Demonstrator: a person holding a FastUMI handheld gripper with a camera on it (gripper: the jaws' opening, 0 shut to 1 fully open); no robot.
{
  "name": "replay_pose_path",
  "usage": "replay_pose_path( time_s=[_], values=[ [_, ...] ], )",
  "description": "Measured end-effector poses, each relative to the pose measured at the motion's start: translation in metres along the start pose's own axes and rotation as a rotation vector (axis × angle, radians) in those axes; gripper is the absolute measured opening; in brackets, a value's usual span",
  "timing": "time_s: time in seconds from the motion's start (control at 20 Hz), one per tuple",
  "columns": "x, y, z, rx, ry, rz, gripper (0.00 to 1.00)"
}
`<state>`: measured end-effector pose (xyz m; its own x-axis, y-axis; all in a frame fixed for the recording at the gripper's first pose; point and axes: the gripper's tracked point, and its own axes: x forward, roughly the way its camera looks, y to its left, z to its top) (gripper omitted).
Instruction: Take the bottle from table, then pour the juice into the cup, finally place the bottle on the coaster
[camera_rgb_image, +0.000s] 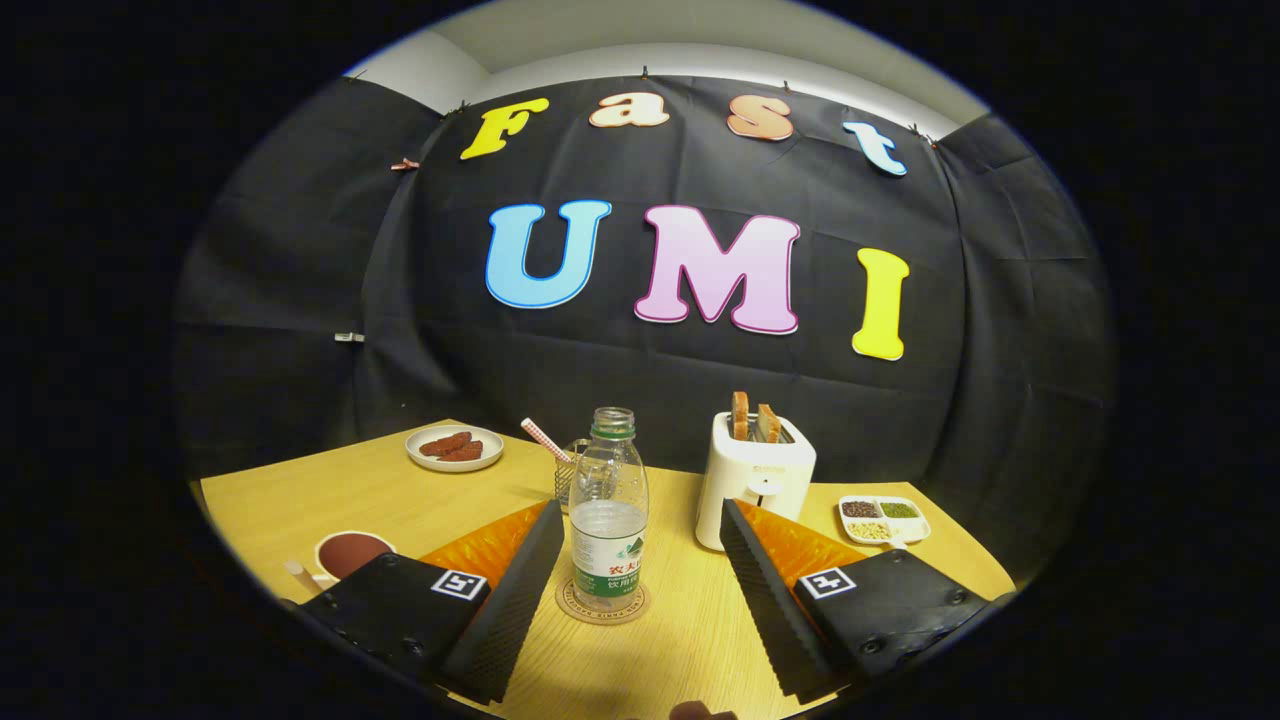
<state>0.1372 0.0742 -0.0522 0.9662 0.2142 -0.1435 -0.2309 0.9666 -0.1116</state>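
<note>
Gripper (640, 580) spread wide, both fingers clear of everything, nothing held.

Bottle (608, 510) upright between the fingers and just ahead of them, nearer the left finger, gap visible on both sides. Clear plastic, ribbed and narrowing toward the neck, mouth uncapped, green ring below the threads. Green and white label wrapped around the lower half. Clear liquid up to roughly the mid body, upper part empty.

Base seated on round coaster (602, 603), pale brown with a darker patterned rim, flat on wooden table (690, 640).

Glass cup (573, 470) directly beyond the bottle, partly hidden by it, striped red and white straw (546, 440) leaning out to the left.

Beyond the right finger: white toaster (752, 480) with two slices standing up in its slots. Further right, small divided dish (885, 520) of grains.

Beyond the left finger, far back: white plate (455, 448) with reddish-brown pieces. Beside the left finger: cup of dark drink (350, 553).
</note>
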Motion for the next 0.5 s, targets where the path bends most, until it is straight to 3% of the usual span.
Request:
replay_pose_path(
  time_s=[0.2,0.5],
  values=[
    [-0.042,0.002,0.027,0.01,-0.047,-0.019,0.97],
    [-0.096,0.005,0.016,0.043,-0.075,-0.054,0.97]
  ],
)
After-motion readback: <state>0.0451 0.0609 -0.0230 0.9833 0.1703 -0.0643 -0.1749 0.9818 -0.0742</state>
